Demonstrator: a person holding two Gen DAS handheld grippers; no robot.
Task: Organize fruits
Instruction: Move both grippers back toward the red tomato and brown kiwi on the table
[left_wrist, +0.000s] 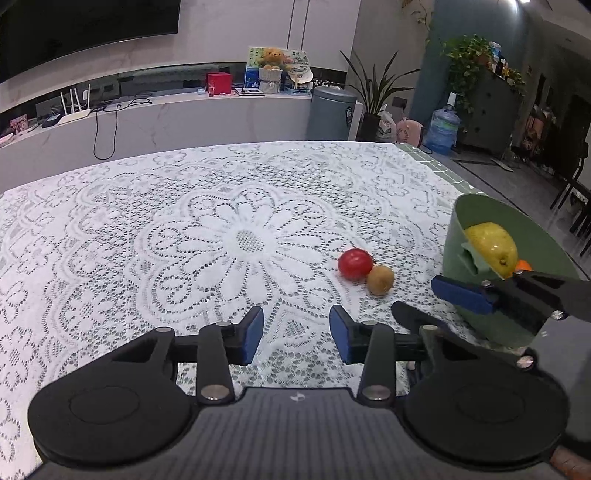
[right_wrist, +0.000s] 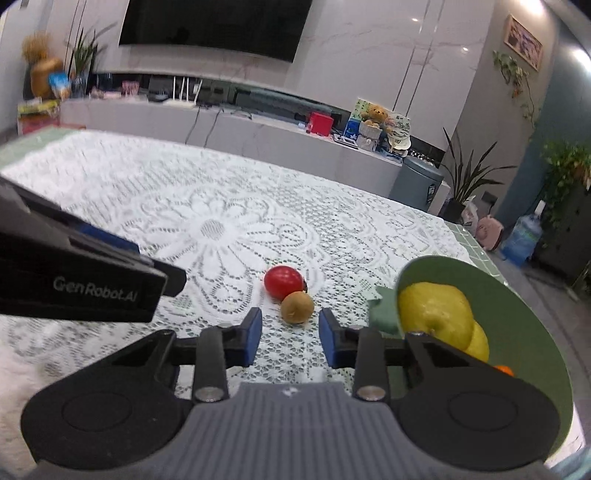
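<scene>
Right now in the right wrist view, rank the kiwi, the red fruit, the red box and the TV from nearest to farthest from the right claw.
1. Kiwi: just ahead of the right claw, on the lace cloth.
2. Red fruit: directly behind the kiwi, touching it.
3. Red box: on the counter beyond the table.
4. TV: on the wall above that counter.

White lace tablecloth (left_wrist: 155, 206) patterned with openwork flowers, one large daisy at its middle, over pale green checked cloth showing at the far right edge. Red tomato (left_wrist: 355, 263) touching a brown kiwi (left_wrist: 380, 280), beside a sage-green bowl (left_wrist: 456, 236) at the right edge holding a yellow pear (left_wrist: 491, 245), a yellow lemon (right_wrist: 478, 341) and an orange fruit (left_wrist: 523, 265). Black gripper bodies with blue pads (left_wrist: 252, 334), grey ribbed housing, white lettering on the left gripper (right_wrist: 107, 280) in the right wrist view.
</scene>
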